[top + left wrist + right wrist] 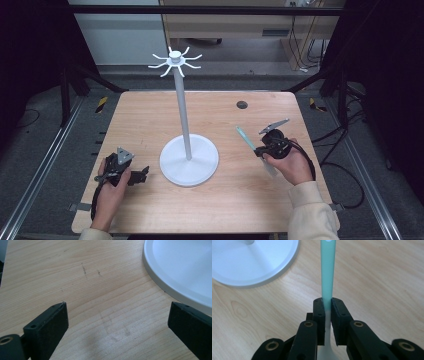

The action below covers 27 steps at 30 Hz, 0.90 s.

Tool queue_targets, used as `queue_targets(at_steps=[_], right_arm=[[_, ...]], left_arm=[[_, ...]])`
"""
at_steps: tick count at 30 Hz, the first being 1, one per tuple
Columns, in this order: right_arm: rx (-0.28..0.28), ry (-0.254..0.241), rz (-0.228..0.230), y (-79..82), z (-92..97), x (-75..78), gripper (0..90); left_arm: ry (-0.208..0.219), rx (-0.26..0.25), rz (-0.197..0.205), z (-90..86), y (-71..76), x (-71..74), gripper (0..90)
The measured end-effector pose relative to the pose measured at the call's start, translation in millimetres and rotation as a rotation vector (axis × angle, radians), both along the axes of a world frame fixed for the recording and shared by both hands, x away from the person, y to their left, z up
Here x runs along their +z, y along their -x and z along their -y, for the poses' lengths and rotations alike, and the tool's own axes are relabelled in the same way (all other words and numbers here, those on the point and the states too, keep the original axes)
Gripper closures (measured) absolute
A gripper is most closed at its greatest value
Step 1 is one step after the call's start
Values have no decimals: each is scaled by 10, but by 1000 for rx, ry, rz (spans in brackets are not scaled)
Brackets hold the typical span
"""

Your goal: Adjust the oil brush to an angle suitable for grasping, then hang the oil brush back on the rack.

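Wooden desk (225,200), light grain. White stand (182,105) at its centre: round base, tall pole, ring of hooks on top. Left gripper (142,175) sits low near the desk's left edge, just beside the stand's base; its fingers (50,320) are spread wide w/ nothing btwn them, bare wood underneath. Right gripper (258,151) is on the right side, off the desk. Its fingers (319,315) are pinched tight on a slim mint-green utensil (327,270), gripped partway along the handle, which points toward the stand; paler lower end hangs below the fingers.
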State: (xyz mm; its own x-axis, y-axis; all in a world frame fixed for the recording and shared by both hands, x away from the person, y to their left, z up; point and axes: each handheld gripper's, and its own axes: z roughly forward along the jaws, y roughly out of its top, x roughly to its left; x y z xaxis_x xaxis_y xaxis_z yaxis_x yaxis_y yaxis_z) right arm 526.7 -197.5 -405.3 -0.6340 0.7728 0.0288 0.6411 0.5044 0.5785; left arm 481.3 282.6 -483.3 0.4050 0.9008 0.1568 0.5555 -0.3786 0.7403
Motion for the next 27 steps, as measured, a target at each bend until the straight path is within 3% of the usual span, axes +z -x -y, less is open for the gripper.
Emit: queue_targets(at_steps=[8, 18, 27], right_arm=[[-13, -72, 112, 17, -52, 220, 824], [9, -241, 274, 144, -182, 684, 824], [21, -384, 366, 132, -382, 985, 824]], left_arm=[[0, -2, 2, 11, -10, 2, 27], [-4, -4, 0, 12, -10, -1, 27], [0, -4, 3, 14, -1, 1, 27]])
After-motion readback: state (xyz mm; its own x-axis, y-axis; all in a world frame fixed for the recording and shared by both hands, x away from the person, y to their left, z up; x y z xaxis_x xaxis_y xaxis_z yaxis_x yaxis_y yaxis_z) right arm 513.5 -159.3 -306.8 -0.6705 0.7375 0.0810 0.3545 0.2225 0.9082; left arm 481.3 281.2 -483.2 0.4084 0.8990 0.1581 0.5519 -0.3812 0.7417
